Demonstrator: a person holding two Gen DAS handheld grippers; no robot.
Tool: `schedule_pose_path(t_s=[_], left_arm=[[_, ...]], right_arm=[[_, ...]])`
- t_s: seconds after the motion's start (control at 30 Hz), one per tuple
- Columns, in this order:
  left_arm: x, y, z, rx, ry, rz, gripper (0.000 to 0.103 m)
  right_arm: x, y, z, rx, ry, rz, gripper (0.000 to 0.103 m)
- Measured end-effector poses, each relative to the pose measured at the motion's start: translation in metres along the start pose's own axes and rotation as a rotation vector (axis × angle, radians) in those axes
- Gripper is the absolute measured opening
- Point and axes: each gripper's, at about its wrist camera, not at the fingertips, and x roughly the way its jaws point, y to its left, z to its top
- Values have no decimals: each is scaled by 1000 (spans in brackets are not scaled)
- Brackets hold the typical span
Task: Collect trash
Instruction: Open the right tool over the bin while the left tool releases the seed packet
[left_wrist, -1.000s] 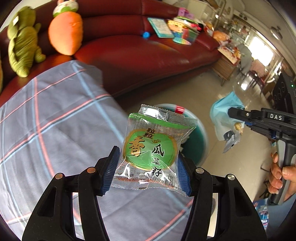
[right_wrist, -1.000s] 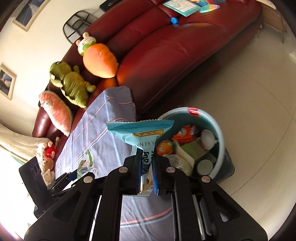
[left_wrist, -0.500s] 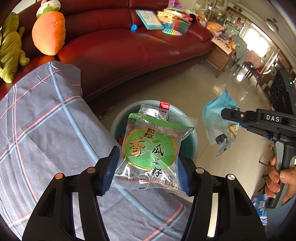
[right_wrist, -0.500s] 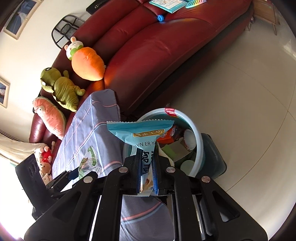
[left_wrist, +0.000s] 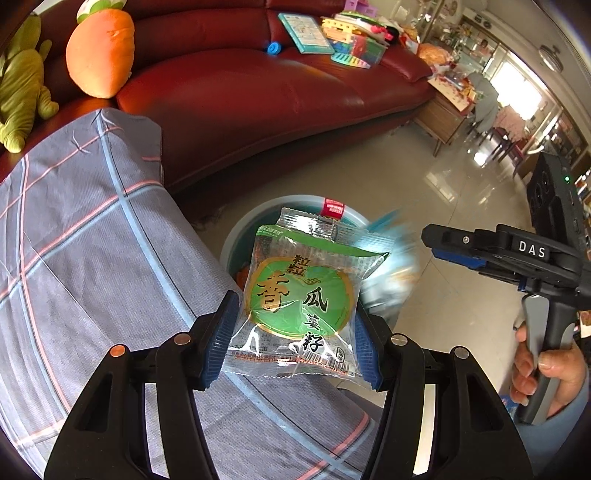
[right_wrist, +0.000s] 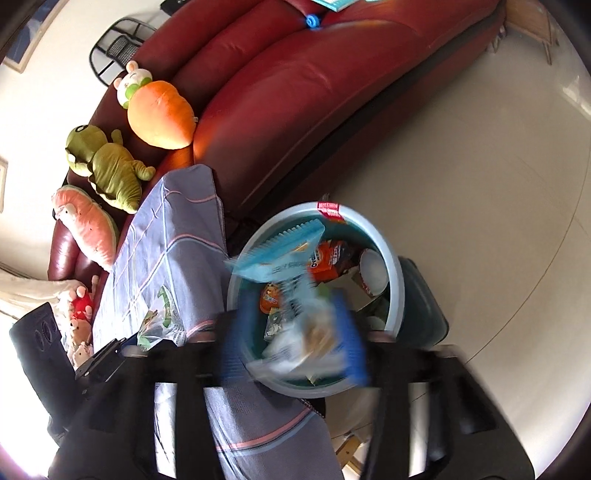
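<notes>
Tilting steeply over bin (right_wrist: 391, 258): right gripper (right_wrist: 291, 343) opening, left gripper (left_wrist: 295, 332) clamping green packet (left_wrist: 303, 295).

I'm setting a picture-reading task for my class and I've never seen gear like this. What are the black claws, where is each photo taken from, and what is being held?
No robot here: a person holds a hand-held gripper in each hand, each with a fisheye camera looking along its fingers. In the left camera's view, the left hand-held gripper clamps a green snack packet above the checked cloth. The right hand-held gripper appears blurred in its own view: its jaws are opening, letting a blue wrapper drop toward the trash bin, already holding wrappers.
</notes>
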Motion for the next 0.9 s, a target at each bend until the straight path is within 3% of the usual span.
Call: schedule_pose_path(t_s=[0.17,0.43,0.9], left_arm=[[2,1,0,-3,2,-4,59],[10,-5,-1,8,8,-17,59],[26,-19,2,47,16,-21,59]], right_arm=[[-7,-2,0,0,-19,-23,70],[-16,-4,1,-1,-29,-77,78],[-14,-6,-1,-7,-7,-131,78]])
